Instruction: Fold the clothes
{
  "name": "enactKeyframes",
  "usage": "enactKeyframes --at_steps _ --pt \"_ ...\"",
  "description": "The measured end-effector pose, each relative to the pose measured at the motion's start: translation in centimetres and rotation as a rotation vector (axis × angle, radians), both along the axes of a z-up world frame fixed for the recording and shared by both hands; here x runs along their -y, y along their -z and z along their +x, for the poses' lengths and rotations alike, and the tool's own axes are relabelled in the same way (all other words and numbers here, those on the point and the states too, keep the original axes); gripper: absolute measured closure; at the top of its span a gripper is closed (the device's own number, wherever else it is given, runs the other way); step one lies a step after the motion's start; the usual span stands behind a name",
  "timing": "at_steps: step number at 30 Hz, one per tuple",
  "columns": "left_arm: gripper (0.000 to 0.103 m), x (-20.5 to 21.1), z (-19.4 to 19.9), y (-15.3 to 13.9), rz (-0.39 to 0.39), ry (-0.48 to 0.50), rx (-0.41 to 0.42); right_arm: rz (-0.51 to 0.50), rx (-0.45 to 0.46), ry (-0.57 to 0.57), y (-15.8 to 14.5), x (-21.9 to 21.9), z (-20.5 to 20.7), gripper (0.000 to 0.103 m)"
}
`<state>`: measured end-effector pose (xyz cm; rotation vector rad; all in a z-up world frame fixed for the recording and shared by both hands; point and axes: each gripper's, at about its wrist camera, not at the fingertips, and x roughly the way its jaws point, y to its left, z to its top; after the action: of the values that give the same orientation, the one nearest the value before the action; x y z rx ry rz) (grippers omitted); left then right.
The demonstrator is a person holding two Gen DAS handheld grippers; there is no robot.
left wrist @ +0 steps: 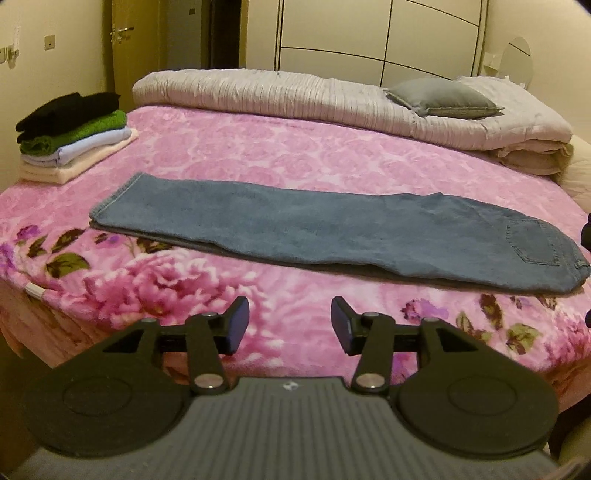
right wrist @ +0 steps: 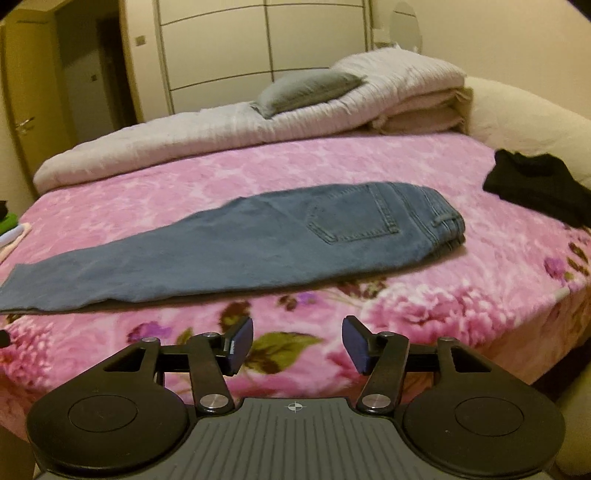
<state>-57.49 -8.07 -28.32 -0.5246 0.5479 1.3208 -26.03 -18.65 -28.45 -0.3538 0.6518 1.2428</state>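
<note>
No writing is readable anywhere. The jeans point(left wrist: 332, 229) lie folded lengthwise across the bed point(left wrist: 229, 147), on its pink floral blanket. The left hand-held gripper point(left wrist: 290, 325) and right hand-held gripper point(right wrist: 297, 345) hang over the near edge, jaws apart and empty. A wardrobe point(left wrist: 369, 33) stands behind.

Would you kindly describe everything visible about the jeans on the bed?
The jeans are blue denim, folded lengthwise with one leg over the other, back pocket up. They lie flat across the pink floral blanket, hem toward the stack of folded clothes, waistband at the opposite end. Only the blanket touches them; both grippers are clear of them.
</note>
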Motion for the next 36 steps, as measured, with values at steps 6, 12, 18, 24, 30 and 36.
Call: enactKeyframes --at_steps 6,12,18,24,30,36 --pt "0.057 1.5 -0.1 -0.8 0.023 0.008 -0.013 0.024 0.015 -0.019 -0.8 1.2 -1.0 0.044" --pt "0.057 2.6 -0.6 -1.3 0.04 0.0 -0.028 0.052 0.017 -0.022 -1.5 2.3 -1.3 0.043" --pt "0.057 3.3 -1.2 -1.5 0.048 -0.013 -0.036 0.068 0.019 -0.03 -1.9 2.9 -1.8 0.043" --pt "0.057 3.6 -1.8 -1.4 0.047 -0.009 -0.033 0.078 0.023 -0.032 -2.2 3.3 -2.0 0.043" --pt "0.057 3.3 -2.1 -1.4 0.045 -0.007 -0.026 0.068 0.023 -0.043 -2.1 3.0 -2.3 0.042" --pt "0.057 1.9 -3.5 -0.7 0.017 -0.015 0.039 0.054 0.015 -0.041 -1.6 1.6 -2.4 0.042"
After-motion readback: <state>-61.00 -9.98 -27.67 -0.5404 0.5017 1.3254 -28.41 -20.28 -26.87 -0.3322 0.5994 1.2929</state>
